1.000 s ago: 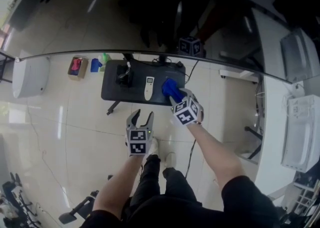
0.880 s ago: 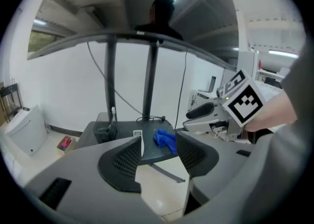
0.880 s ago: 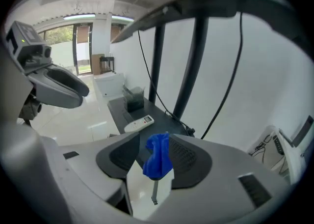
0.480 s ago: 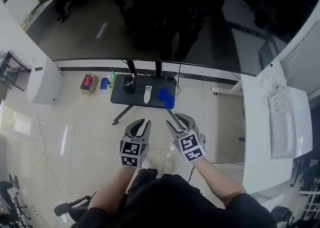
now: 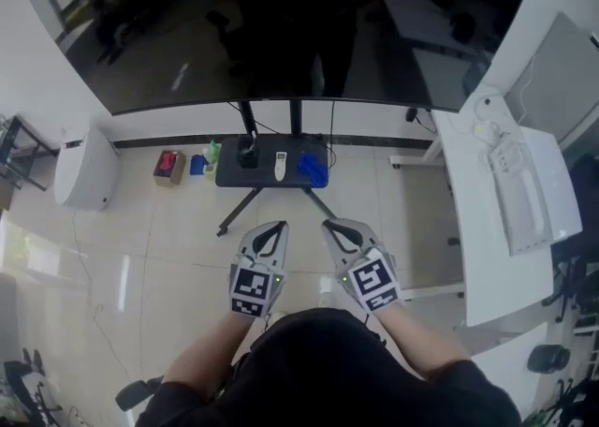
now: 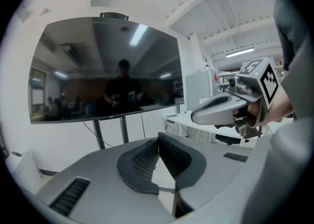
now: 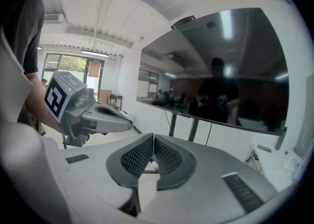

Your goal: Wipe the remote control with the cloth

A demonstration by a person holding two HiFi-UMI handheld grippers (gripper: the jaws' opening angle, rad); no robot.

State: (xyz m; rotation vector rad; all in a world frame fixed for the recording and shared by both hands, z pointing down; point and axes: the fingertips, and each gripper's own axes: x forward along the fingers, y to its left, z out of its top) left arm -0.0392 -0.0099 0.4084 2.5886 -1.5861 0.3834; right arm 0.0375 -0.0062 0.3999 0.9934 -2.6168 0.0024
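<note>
Head view: the remote control (image 5: 280, 166) lies on a small dark surface (image 5: 262, 178) under a large dark screen (image 5: 281, 22). The blue cloth (image 5: 313, 169) sits just beside it to the right. Both are well apart from the left hand-held gripper (image 5: 274, 229) and the right hand-held gripper (image 5: 334, 227), which hang side by side nearer the person, over the pale floor (image 5: 178, 247), tips toward the surface.

Left gripper view: the left hand-held gripper (image 6: 158, 142) has just been closing and its jaws now meet at the tips with nothing between them. The right hand-held gripper (image 6: 216, 110) shows to its right, the screen (image 6: 103, 70) ahead.

Right gripper view: the right hand-held gripper (image 7: 153, 142) has just been closing too, its jaws together and empty. The left hand-held gripper (image 7: 105, 120) is alongside on the left, before the screen (image 7: 221, 75).
</note>
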